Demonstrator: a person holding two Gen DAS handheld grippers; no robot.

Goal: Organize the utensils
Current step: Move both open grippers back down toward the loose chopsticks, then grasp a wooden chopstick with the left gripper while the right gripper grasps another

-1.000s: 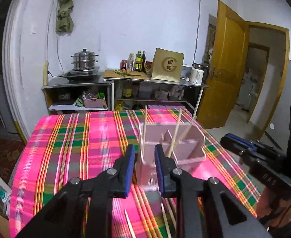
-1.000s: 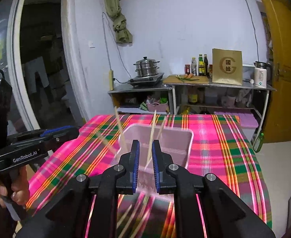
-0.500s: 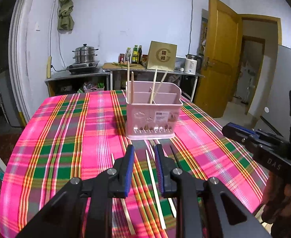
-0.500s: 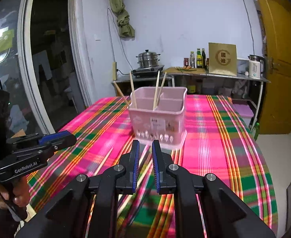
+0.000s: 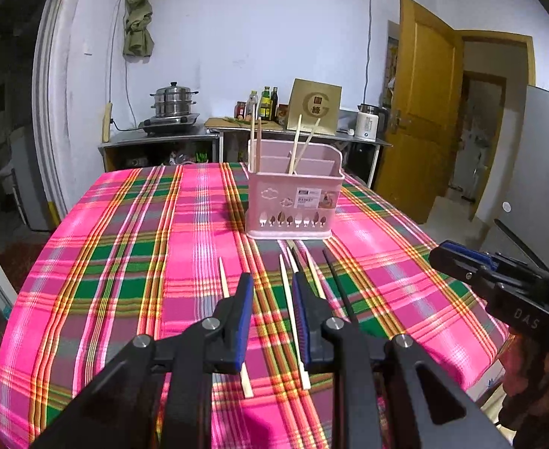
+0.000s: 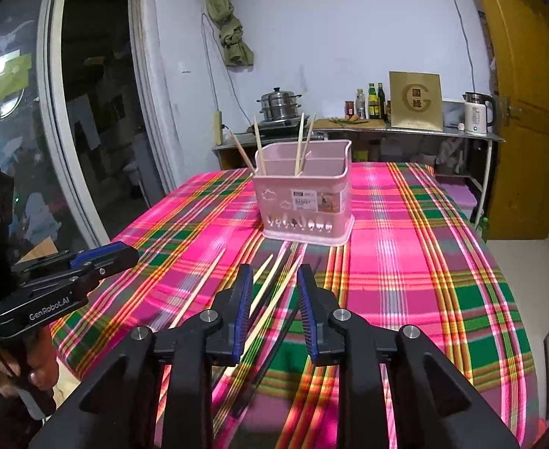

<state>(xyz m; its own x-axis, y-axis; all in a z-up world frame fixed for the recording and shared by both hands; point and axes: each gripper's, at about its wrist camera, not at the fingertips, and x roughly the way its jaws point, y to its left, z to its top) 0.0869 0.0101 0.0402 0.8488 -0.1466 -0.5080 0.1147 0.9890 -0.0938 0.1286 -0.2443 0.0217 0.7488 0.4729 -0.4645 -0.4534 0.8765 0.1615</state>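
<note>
Between picks. Loose chopsticks lie on the plaid cloth near the pink holder. Left gripper jaws apart, empty; right gripper opening, empty above the sticks. Next: lower and close on one stick.

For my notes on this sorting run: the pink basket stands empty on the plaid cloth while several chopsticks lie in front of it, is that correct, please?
Not quite: the pink basket is not empty. The right wrist view shows four chopsticks standing in it. It does stand on the plaid cloth, with several loose chopsticks lying in front.
</note>
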